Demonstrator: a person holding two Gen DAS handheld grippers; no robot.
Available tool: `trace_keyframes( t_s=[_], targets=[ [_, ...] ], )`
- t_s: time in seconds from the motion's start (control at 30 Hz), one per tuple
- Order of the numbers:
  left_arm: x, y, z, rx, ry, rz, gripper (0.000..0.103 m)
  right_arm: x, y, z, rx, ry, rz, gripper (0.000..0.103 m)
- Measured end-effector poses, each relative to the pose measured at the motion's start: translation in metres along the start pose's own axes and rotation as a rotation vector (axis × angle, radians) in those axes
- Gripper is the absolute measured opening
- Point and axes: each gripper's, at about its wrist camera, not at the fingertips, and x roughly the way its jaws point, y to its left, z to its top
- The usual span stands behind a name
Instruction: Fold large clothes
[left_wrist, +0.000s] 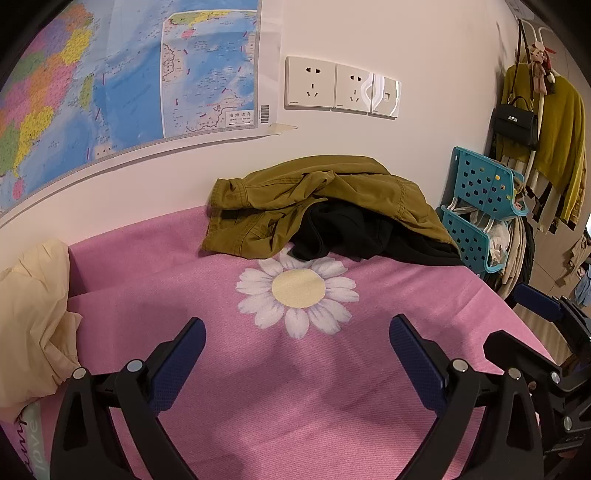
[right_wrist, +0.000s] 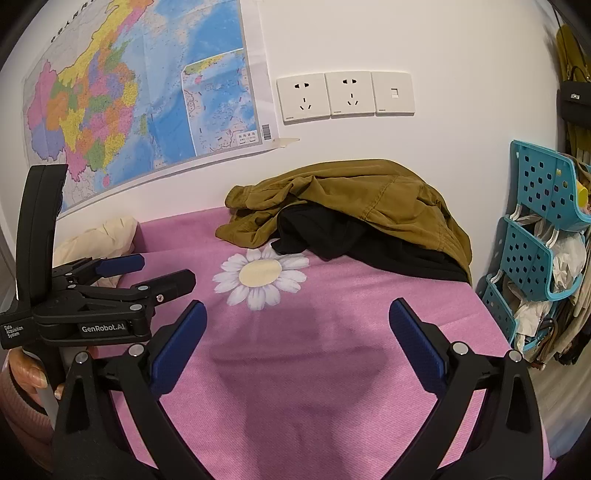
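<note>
An olive-brown jacket lies crumpled at the far side of the pink mat, against the wall. A black garment is partly covered by it. A cream garment is bunched at the left edge. My left gripper hovers open over the mat, short of the pile, nothing between its fingers. My right gripper is also open and empty, just right of the left one, which appears in its view with a hand on its handle.
A daisy print marks the mat between grippers and pile. A map and wall sockets hang behind. A teal rack and hanging clothes stand past the right edge.
</note>
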Motion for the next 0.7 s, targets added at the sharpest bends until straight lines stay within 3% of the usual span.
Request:
trace_keyframes(
  t_s=[0.7],
  targets=[
    [-0.0010, 0.0005, -0.0014, -0.002, -0.002, 0.001, 0.096, 0.0005, 0.0004, -0.0003, 0.003, 0.004, 0.000, 0.097]
  ],
)
